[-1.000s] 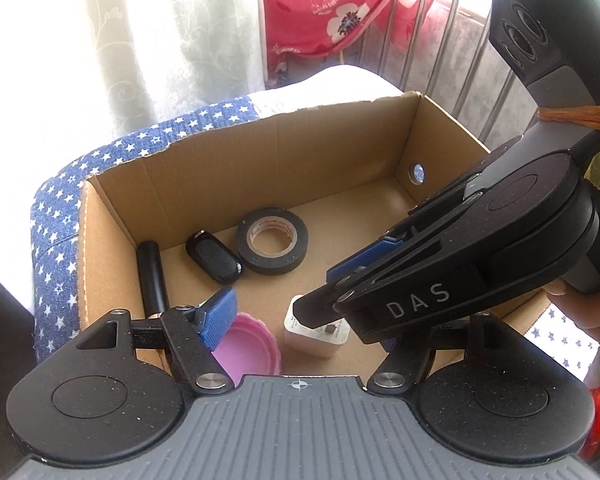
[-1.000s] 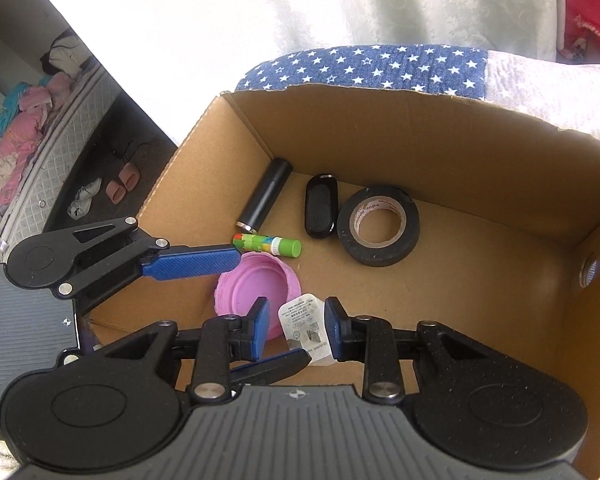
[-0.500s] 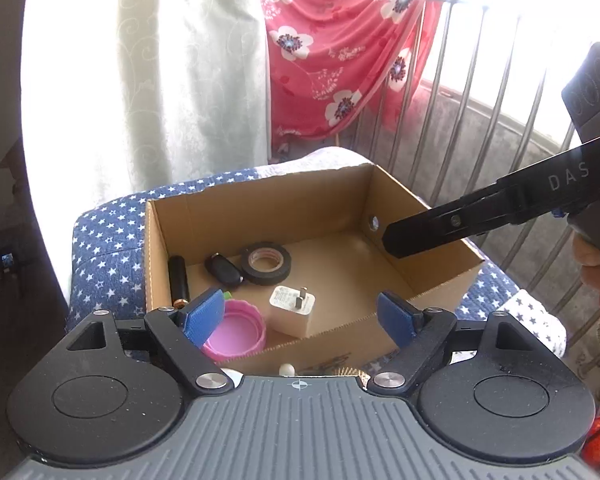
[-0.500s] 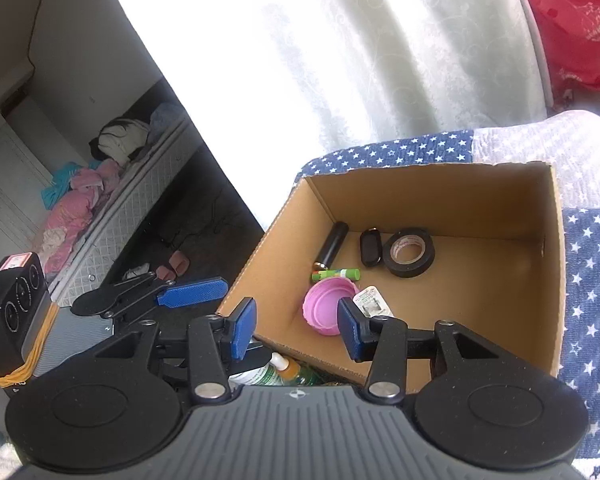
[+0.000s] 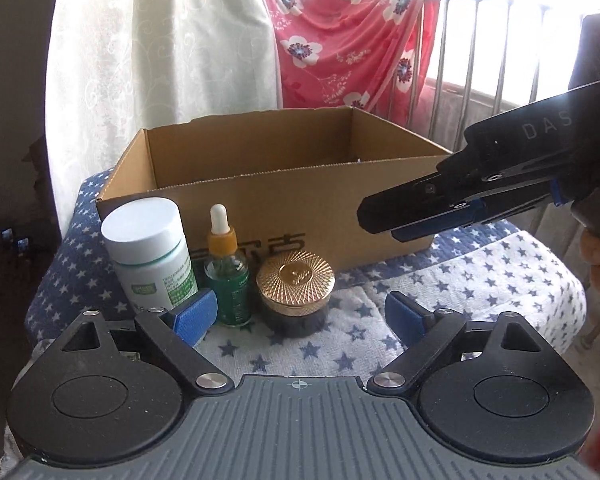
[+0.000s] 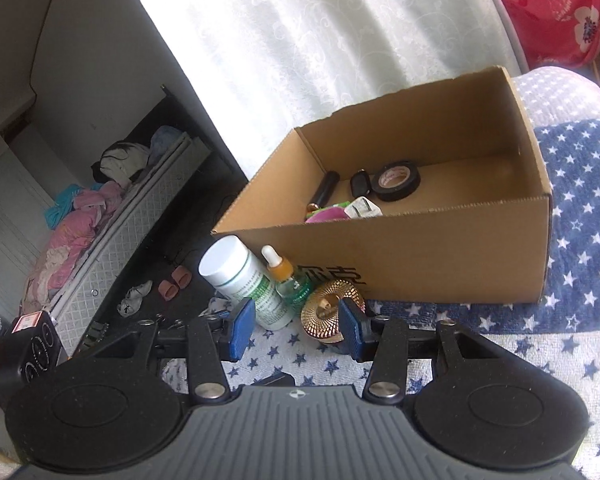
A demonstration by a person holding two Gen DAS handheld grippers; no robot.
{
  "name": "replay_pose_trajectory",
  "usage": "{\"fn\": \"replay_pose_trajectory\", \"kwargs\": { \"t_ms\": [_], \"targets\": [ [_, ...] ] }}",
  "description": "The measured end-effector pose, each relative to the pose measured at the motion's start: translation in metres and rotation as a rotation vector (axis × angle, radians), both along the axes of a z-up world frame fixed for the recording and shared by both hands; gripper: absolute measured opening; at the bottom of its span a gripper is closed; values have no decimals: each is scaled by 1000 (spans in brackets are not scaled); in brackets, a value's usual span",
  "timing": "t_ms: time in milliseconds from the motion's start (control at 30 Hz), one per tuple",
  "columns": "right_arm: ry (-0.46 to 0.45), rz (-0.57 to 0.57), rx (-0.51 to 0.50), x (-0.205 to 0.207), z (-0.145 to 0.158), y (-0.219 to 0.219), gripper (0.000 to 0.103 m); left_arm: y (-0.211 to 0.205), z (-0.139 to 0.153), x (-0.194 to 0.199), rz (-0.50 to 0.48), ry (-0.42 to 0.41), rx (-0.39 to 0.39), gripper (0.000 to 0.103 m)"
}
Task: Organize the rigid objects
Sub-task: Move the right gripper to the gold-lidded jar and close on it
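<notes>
Bare star-print cloth (image 5: 480, 280) right of the gold-lidded jar (image 5: 295, 280); cardboard box (image 5: 284, 208) wall close behind the bottles.

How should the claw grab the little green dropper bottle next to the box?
Best from above, closing on the orange collar of the dropper bottle. It stands upright, squeezed between the white pill bottle and the gold-lidded jar, so its sides look crowded; only its narrow top is free.

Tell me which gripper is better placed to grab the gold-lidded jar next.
Probably the left gripper: open, empty, with the gold-lidded jar sitting just ahead between its fingers. The right gripper is also open, but the jar sits off-centre by its right finger.
</notes>
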State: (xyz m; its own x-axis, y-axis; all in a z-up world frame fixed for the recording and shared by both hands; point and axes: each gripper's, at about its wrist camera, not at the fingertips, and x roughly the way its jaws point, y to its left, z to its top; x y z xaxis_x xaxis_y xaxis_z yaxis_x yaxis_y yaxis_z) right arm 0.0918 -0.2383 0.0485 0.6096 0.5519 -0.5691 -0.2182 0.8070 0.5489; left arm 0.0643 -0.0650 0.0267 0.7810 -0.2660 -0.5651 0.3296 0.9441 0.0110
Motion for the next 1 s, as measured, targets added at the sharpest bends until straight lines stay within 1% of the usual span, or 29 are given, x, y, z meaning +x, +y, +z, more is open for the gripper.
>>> {"fn": "replay_pose_trajectory", "kwargs": {
  "t_ms": [67, 167, 233, 333, 533, 700, 767, 833, 867, 1000],
  "targets": [
    [1, -39, -1, 4, -15, -2, 49, -12, -10, 5, 23, -8, 49, 92],
    [30, -72, 36, 12, -34, -6, 49, -20, -24, 16, 54, -7, 85, 90],
    [52, -73, 65, 18, -45, -7, 49, -21, -30, 23, 66, 10, 84, 83],
    [70, -71, 74, 24, -55, -4, 49, -18, -35, 32, 76, 28, 59, 76],
    [99, -77, 92, 37, -66, -2, 49, -14, -39, 47, 62, 49, 5, 65],
    [111, -72, 108, 41, -73, 0, 48, -16, -44, 53, 55, 60, -2, 62],
    [117, -64, 133, 43, -75, -1, 44, -18, -45, 52, 60, 56, -7, 60],
    [126, -55, 154, 43, -76, -1, 41, -20, -45, 52, 68, 49, 0, 55],
    [132, -51, 161, 42, -75, -2, 39, -20, -44, 52, 71, 49, 2, 55],
    [137, -61, 139, 38, -71, 1, 39, -20, -44, 53, 74, 55, -8, 55]
  ]
}}
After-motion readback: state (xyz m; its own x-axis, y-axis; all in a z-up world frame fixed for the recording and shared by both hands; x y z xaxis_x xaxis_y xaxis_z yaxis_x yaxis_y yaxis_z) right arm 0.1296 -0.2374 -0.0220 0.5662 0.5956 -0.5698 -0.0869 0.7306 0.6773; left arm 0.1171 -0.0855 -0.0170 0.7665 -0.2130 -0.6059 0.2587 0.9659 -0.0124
